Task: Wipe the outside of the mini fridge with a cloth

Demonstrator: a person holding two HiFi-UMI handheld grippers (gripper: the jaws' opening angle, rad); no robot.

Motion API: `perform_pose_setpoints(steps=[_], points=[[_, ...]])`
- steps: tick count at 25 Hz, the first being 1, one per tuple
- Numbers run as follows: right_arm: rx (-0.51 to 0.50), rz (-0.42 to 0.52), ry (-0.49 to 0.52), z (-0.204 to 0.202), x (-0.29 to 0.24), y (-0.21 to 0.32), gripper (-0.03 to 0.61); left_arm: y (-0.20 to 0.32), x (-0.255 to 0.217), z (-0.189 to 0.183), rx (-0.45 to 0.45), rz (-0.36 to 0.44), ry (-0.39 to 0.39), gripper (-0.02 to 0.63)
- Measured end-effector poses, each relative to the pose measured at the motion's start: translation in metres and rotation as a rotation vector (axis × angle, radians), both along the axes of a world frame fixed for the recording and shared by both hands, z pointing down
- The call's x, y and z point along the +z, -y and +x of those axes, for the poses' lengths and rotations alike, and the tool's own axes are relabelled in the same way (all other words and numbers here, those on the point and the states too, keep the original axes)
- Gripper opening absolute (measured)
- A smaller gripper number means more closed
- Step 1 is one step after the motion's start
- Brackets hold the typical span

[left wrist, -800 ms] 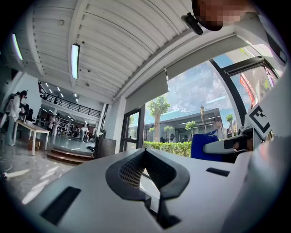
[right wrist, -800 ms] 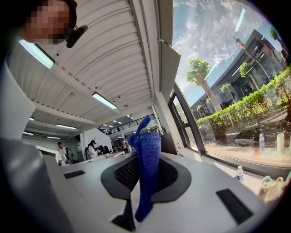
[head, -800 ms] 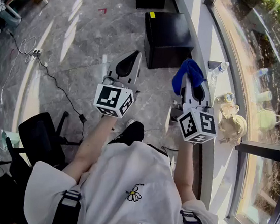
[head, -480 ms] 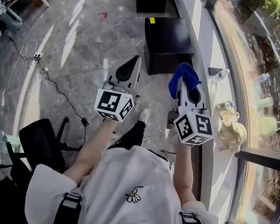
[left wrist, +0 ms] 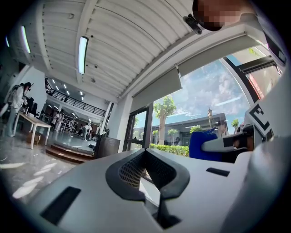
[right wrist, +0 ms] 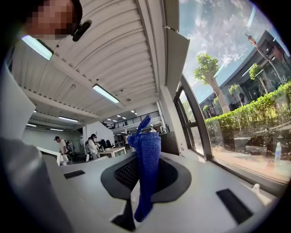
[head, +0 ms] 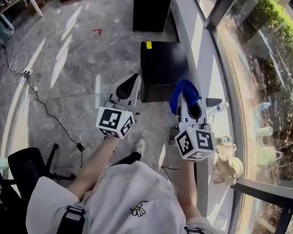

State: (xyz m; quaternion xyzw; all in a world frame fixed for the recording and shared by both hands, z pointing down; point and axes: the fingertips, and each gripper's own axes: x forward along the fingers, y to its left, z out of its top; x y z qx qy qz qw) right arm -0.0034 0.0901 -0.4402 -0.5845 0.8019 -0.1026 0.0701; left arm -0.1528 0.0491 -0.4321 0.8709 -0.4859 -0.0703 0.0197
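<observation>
Vs. 0.8 s ago: the mini fridge point(head: 164, 62) sits closer to both claws in head view. It was well ahead of the tips; now it's just beyond them, w/ the left claw point(head: 134, 78) tip overlapping its front-left corner in the picture. More of the tall black cabinet point(head: 152, 2) past the fridge shows too. Grip unchanged: blue cloth point(head: 185, 90) still pinched in the right claw point(head: 190, 100), left claw still empty.

Pose: both forearms stretched fwd, claws side by side, pointing away from the body, marker cubes nearest the person. Left claw: jaws closed together, nothing between. Right claw: jaws closed on the cloth, which stands up as a bunched strip above the pads and flops over the tips toward the fridge's front-right corner. Whether cloth touches fridge: can't tell.

Fridge stands on the floor, ahead of and between the two claws. Right of the right claw: window ledge w/ a water bottle point(head: 218, 106). Behind-left of the left claw: office chair point(head: 30, 165) and a cable point(head: 46, 108) on the floor.
</observation>
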Motion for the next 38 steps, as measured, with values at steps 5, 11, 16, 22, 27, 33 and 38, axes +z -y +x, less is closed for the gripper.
perform_pose_setpoints(steps=[5, 11, 16, 22, 27, 33, 38], points=[[-0.008, -0.003, -0.019, -0.003, -0.004, 0.064, 0.061, 0.056, 0.003, -0.002, 0.002, 0.003, 0.018, 0.005], [-0.021, -0.041, -0.006, 0.003, 0.012, 0.099, 0.062, 0.096, 0.011, 0.004, -0.013, -0.031, 0.016, 0.005], [-0.036, -0.045, 0.007, 0.013, 0.011, 0.12, 0.061, 0.109, 0.013, 0.016, -0.024, -0.04, 0.026, 0.005], [-0.064, -0.022, 0.007, 0.018, 0.002, 0.135, 0.062, 0.118, 0.011, 0.024, -0.048, -0.043, 0.036, 0.005], [-0.071, -0.001, 0.014, 0.03, -0.005, 0.146, 0.061, 0.129, 0.01, 0.034, -0.069, -0.043, 0.038, 0.005], [-0.065, -0.012, 0.026, 0.053, 0.02, 0.158, 0.062, 0.138, 0.032, 0.052, -0.071, -0.048, 0.06, 0.005], [-0.028, -0.03, 0.055, 0.07, 0.083, 0.18, 0.061, 0.164, 0.082, 0.049, -0.124, -0.069, 0.014, 0.005]])
